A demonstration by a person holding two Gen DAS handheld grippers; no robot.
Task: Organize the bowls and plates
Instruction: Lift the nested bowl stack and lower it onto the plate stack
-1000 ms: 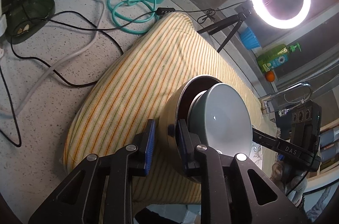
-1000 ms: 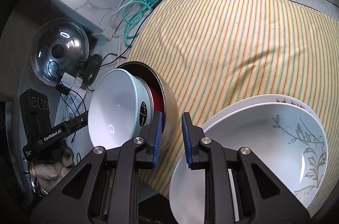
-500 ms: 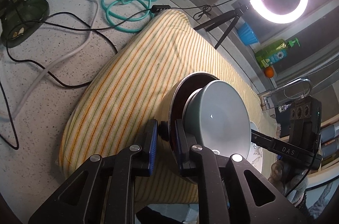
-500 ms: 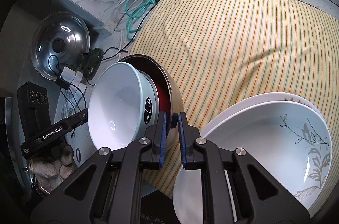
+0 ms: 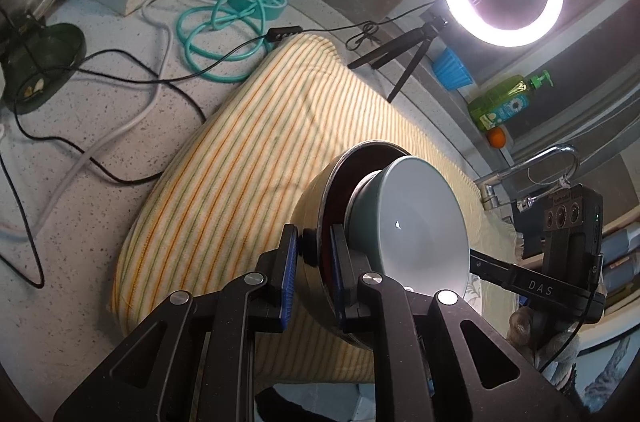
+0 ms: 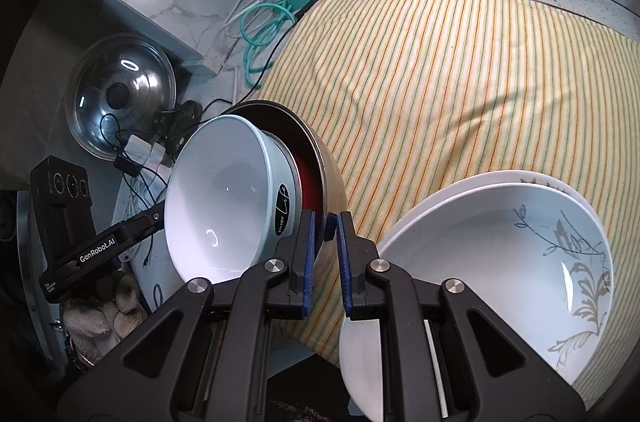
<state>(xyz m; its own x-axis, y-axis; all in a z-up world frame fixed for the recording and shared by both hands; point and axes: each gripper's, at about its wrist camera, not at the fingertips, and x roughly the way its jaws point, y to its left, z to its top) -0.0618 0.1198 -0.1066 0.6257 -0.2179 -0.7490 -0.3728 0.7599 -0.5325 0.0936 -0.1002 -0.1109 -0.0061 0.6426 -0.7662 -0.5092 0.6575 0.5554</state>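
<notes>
Two nested bowls tipped sideways, mouths facing the left hand-held gripper.

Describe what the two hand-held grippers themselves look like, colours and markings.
Both are black plastic frames with triangular cutouts and silver pivot screws; the fingers carry ribbed blue pads. The left hand-held gripper reads "GenRobot.AI" on its side, the right hand-held gripper "DAS". Each body shows three round lenses.

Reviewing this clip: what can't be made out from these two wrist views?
- Metal bowl: its underside; left wrist view can't show whether it rests on the striped cloth.
- Its red interior: mostly hidden by the pale blue bowl nested inside.
- Floral bowl: lower rim cut off behind the right claw.
- Plate beneath it: only an edge shows.
</notes>
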